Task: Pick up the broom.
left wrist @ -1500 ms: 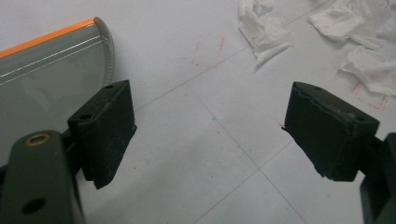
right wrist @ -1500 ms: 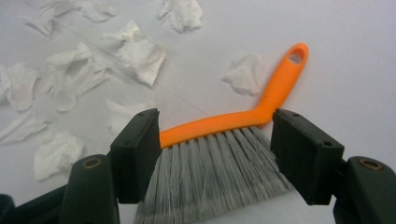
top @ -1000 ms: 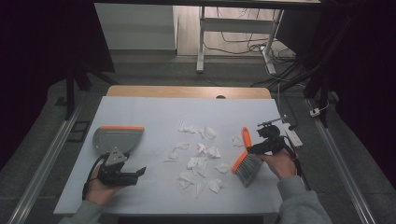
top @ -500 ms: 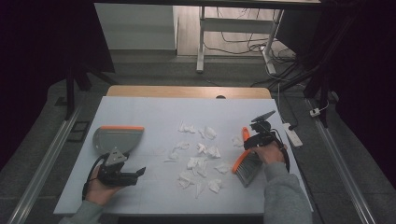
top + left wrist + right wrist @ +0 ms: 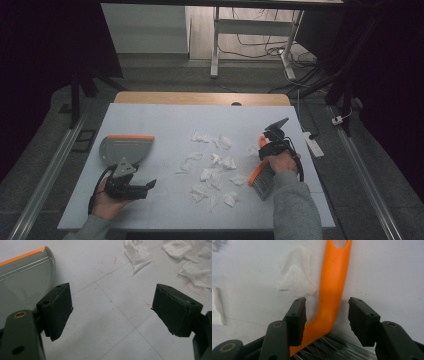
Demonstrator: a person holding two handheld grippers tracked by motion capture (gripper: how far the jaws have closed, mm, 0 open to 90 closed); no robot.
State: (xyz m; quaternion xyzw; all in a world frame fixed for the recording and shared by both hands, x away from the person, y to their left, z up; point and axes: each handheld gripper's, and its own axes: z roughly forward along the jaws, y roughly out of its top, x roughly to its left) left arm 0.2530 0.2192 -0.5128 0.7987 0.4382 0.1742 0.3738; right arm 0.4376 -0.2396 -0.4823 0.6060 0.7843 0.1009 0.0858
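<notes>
Between the jaws of the right tool (image 5: 325, 312) lies the orange handle of a brush (image 5: 332, 290); its grey bristles spread just below them. The jaws have just been closing around that handle, yet a gap remains on the right side and I cannot tell whether the left pad touches it, so the tool is not clenched on the brush. From above, the brush (image 5: 261, 176) lies flat on the tabletop (image 5: 165, 117) under the right tool (image 5: 272, 142), bristles toward the person. A second ago this tool hung higher and farther off to the side; now it has come down over the handle.

Scraps of white paper (image 5: 212, 167) lie scattered just beside the brush, between the two tools; one scrap (image 5: 295, 275) sits right next to the handle.

Well apart on the other side, the left tool (image 5: 142, 187) is released, jaws wide with bare tabletop between them, and has not moved. A grey dustpan (image 5: 125, 149) with an orange edge lies just ahead of it, holding nothing.
</notes>
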